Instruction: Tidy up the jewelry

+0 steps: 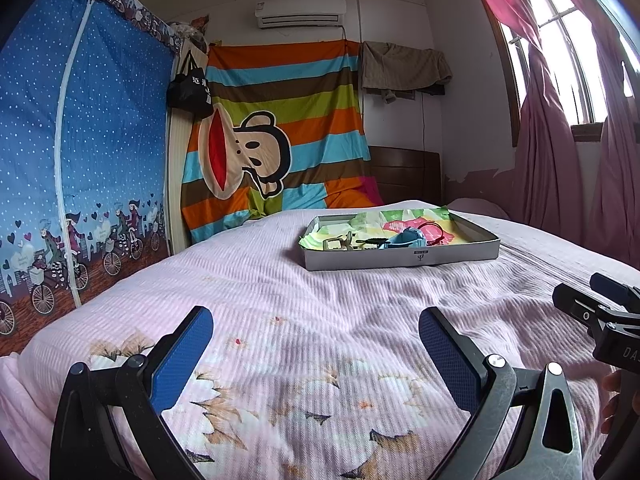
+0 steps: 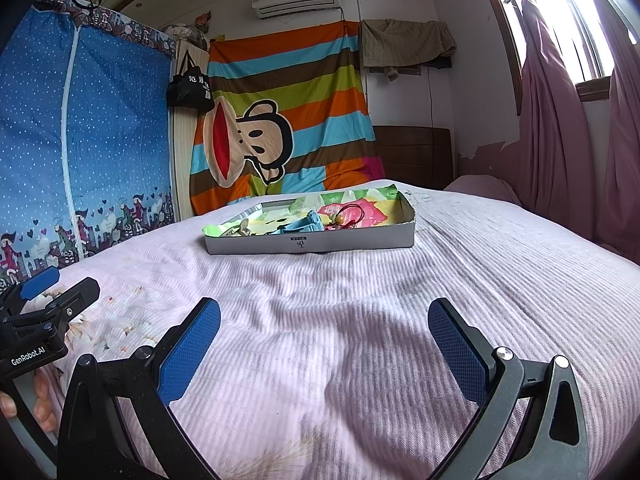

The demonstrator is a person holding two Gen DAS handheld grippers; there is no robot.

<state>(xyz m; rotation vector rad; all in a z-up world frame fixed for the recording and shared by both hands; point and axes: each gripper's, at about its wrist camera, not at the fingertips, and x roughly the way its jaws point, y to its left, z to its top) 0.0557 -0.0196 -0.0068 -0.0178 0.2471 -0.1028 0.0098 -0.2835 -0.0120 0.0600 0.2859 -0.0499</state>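
Note:
A shallow grey box (image 1: 400,259) (image 2: 312,242) lined with bright patterned paper sits on the pink bed, ahead of both grippers. Inside lie a blue pouch (image 1: 404,238) (image 2: 304,222), a red cord loop (image 1: 434,229) (image 2: 352,212) and some small metal pieces (image 1: 338,243) (image 2: 242,227). My left gripper (image 1: 316,344) is open and empty, low over the bedspread, well short of the box. My right gripper (image 2: 324,340) is also open and empty, beside it to the right. Each shows at the edge of the other's view: the right gripper (image 1: 600,304) and the left gripper (image 2: 52,292).
The pink ribbed bedspread (image 2: 400,300) covers the bed. A blue fabric wardrobe (image 1: 80,160) stands at the left. A striped monkey cloth (image 1: 280,132) hangs behind the bed. Pink curtains (image 1: 560,140) and a window are at the right.

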